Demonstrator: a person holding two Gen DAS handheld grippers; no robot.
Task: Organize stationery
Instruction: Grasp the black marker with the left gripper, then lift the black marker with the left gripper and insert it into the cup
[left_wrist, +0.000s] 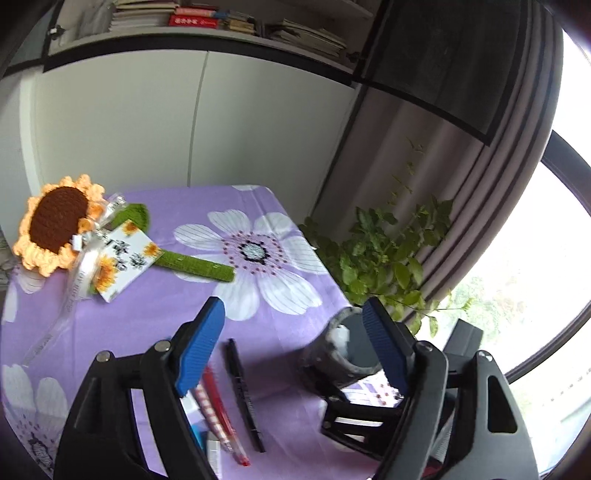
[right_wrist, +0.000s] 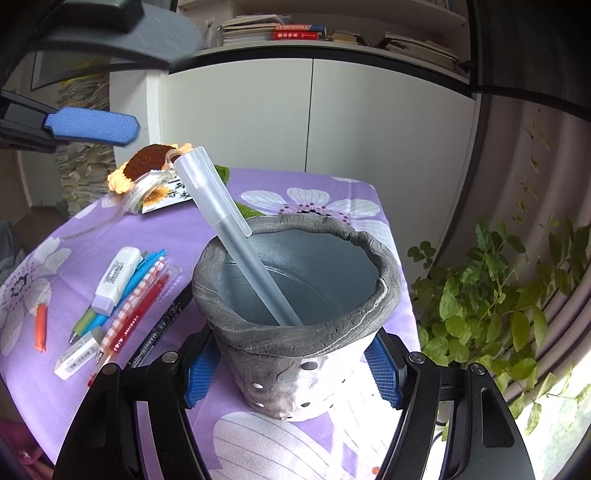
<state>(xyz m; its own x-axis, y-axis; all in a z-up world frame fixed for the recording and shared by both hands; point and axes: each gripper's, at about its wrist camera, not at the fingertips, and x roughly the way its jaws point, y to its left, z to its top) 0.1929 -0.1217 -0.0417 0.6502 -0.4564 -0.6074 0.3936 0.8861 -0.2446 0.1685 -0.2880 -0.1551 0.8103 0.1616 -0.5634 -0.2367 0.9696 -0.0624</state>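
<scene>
One grey, rough-rimmed clay pen pot (right_wrist: 295, 317) is gripped at its base by the right gripper (right_wrist: 293, 373), pads pressed on both sides, near the right edge of the purple flowered tablecloth (right_wrist: 258, 184). One frosted translucent pen (right_wrist: 236, 229) is leaned inside. The left gripper (left_wrist: 295, 347) is held wide apart, empty. One black marker (right_wrist: 162, 325), lettered "MARKER", lies beside several other loose stationery items.

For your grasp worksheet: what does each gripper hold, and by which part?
The right gripper clamps the grey pen pot by its lower sides. The left gripper is open, holding nothing.
</scene>
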